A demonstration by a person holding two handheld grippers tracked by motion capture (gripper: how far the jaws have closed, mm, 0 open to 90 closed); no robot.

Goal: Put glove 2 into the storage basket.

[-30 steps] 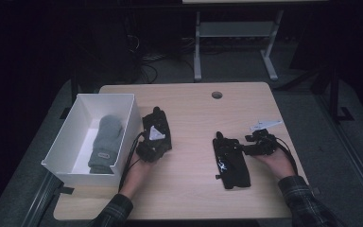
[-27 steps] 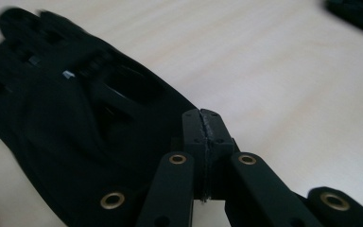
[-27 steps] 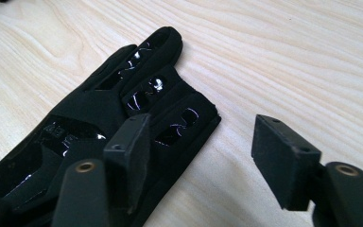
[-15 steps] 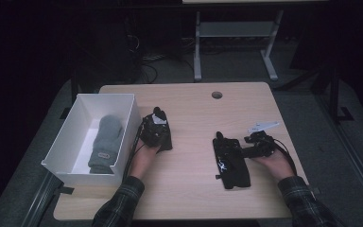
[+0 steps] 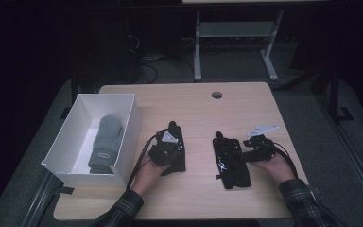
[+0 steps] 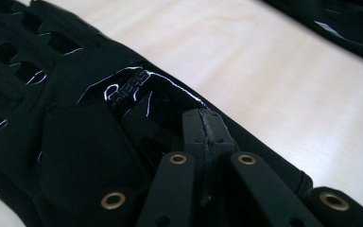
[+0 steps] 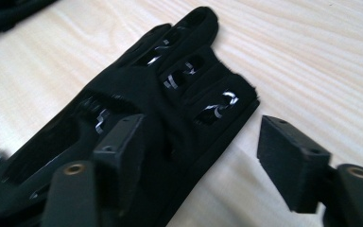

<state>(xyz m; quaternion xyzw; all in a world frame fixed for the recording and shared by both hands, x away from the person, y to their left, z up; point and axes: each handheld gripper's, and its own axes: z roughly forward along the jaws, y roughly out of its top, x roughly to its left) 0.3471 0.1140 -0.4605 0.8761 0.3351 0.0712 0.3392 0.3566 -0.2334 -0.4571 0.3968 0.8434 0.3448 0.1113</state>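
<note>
Gloves point(image 5: 230, 161) flat on table point(image 5: 198, 101). Left gripper point(image 6: 203, 142) shut, resting on left glove point(image 6: 80, 123). Right gripper point(image 7: 198, 156) open, straddling cuff edge; lower further, then pinch fabric squarely.

free: bare table point(image 5: 198, 156) between gloves | blocked: white box point(image 5: 130, 137) (left edge)
</note>
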